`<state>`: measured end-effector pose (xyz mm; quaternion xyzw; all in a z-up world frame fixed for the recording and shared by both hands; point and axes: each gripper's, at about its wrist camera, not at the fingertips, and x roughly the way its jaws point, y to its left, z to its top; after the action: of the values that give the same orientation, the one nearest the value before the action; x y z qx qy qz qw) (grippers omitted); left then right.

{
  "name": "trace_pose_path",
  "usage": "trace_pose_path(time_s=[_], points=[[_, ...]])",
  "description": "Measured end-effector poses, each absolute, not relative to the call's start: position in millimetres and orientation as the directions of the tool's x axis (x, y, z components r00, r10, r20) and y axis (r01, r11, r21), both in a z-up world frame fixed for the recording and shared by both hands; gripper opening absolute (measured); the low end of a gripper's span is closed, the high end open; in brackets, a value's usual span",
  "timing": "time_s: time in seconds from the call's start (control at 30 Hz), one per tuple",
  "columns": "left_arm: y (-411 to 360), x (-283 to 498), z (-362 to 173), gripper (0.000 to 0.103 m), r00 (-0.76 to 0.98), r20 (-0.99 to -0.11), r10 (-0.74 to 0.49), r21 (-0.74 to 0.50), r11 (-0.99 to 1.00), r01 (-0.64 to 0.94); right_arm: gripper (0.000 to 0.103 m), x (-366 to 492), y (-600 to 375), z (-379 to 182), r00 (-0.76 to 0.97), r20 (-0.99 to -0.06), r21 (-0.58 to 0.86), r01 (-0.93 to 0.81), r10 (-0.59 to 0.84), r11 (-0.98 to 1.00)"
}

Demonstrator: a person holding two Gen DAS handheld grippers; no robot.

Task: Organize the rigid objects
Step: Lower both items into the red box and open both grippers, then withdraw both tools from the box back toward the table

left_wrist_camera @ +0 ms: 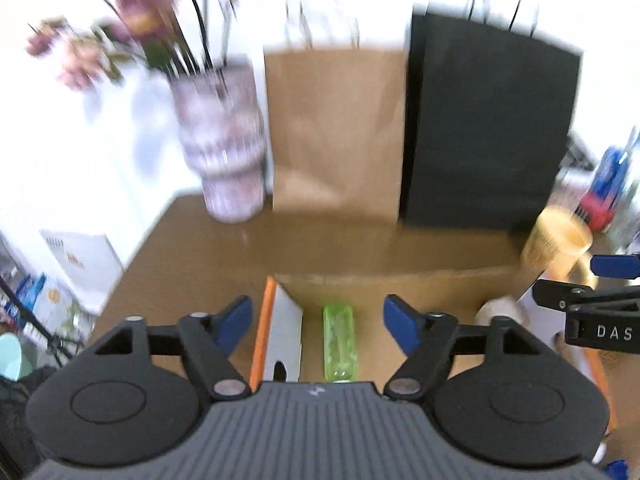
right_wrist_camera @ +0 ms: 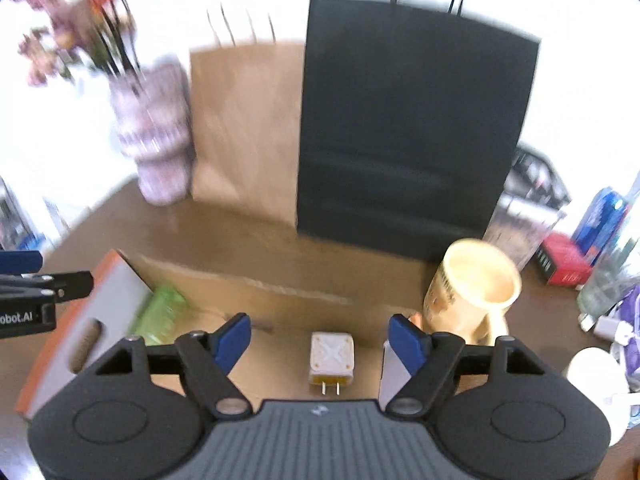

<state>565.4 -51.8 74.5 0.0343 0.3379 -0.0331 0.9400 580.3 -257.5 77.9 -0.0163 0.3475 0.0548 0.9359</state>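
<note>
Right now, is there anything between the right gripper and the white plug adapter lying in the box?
Nothing visible. The right gripper is open above the white plug adapter, which lies alone on the bare floor of the cardboard box. The green bottle lies off to the left and the yellow mug off to the right.

It looked like a home or a small office corner: a brown table against a white wall carried a patterned vase of pink flowers, a brown paper bag and a black paper bag, a cream mug and assorted packets at the edge
</note>
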Motion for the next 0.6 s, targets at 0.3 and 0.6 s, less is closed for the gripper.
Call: trace_pose_path(time_s=[0.3, 0.6], points=[[-39.6, 440.9, 94.7, 0.084, 0.934, -0.335, -0.123, -0.044, 0.992, 0.115, 0.085, 446.0, -252.0, 100.5, 0.930, -0.295, 0.039, -0.215, 0.217, 0.976], [-39.1, 373.2, 75.4, 0.084, 0.961, -0.253, -0.108, -0.016, 0.994, 0.108, 0.085, 377.2, -244.6, 71.0, 0.957, -0.206, 0.021, -0.202, 0.202, 0.979]])
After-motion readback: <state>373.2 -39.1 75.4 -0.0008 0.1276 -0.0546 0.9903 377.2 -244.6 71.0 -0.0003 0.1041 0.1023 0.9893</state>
